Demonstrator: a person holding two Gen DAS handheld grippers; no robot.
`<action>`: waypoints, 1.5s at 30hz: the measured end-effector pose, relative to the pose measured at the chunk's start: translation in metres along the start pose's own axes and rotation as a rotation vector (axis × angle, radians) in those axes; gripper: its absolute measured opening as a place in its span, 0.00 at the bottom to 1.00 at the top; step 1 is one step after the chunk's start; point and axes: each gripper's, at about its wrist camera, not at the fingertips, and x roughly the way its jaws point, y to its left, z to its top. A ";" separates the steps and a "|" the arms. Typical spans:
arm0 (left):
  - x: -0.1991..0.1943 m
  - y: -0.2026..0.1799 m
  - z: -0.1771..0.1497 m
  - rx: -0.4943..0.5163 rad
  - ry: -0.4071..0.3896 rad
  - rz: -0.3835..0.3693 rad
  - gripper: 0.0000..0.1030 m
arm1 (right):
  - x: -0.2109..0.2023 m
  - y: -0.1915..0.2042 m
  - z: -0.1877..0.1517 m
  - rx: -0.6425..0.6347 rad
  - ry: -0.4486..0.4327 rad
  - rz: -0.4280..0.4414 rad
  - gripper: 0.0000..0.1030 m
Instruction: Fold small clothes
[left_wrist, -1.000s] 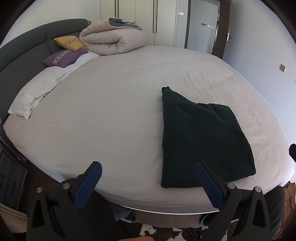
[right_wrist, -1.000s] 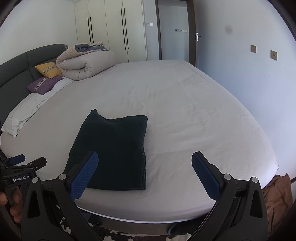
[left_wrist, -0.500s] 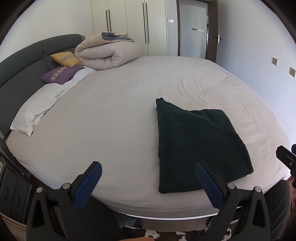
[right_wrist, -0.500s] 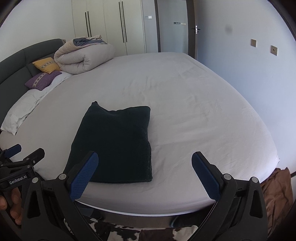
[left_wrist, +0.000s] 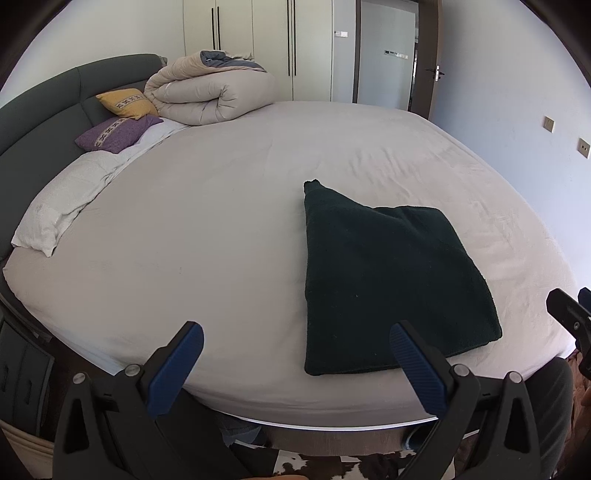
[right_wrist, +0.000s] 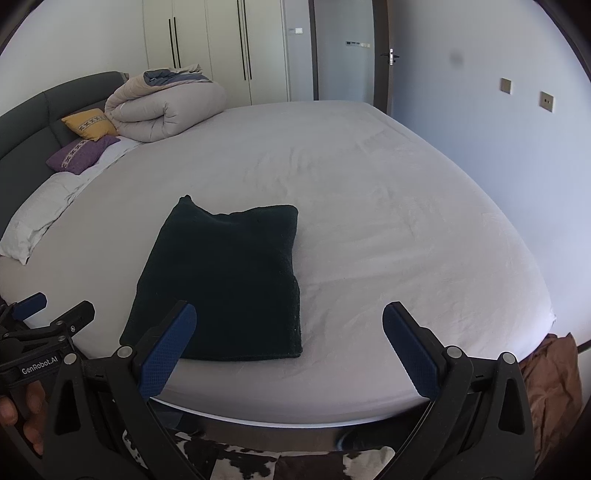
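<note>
Left wrist view
Left gripper (left_wrist: 295, 363): jaws stood wide apart with nothing between them, held off the near edge of the bed, blue pads facing inward.
Dark green garment (left_wrist: 388, 280): lay folded into a rough rectangle on the bed (left_wrist: 207, 206), right of centre and close to the near edge; its far left corner poked up into a small point.
Right gripper (left_wrist: 570, 314): only a black tip showed at the right edge, beside the bed's corner.
Rolled duvet (left_wrist: 210, 94): sat at the far left of the bed, by the dark headboard (left_wrist: 40, 96).
Cushions: a yellow cushion (left_wrist: 127, 103) leaned on the headboard, a purple cushion (left_wrist: 118, 133) lay just in front of it.
White pillow (left_wrist: 62, 206): lay along the left edge of the bed.

Right wrist view
Right gripper (right_wrist: 288, 350): jaws spread wide, clamped on nothing, hovering off the near edge of the bed (right_wrist: 369, 206).
Dark green garment (right_wrist: 225, 280): lay flat and folded, left of centre, its near edge just beyond the left fingertip; untouched by either gripper.
Left gripper (right_wrist: 51, 314): seen at the lower left, held in a hand (right_wrist: 26, 413), its jaws apart.
Brown cloth (right_wrist: 550, 376): lay on the floor at the right corner of the bed.
Cowhide rug (right_wrist: 229, 458): lay below the bed's near edge.
</note>
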 end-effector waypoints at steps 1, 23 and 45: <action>0.001 0.001 0.000 -0.002 0.002 0.003 1.00 | 0.001 0.000 0.000 -0.001 0.002 -0.001 1.00; 0.010 0.003 -0.004 -0.014 0.027 -0.001 1.00 | 0.014 0.011 -0.004 -0.030 0.025 0.000 1.00; 0.012 0.004 -0.006 -0.017 0.034 0.008 1.00 | 0.021 0.015 -0.006 -0.033 0.039 0.007 1.00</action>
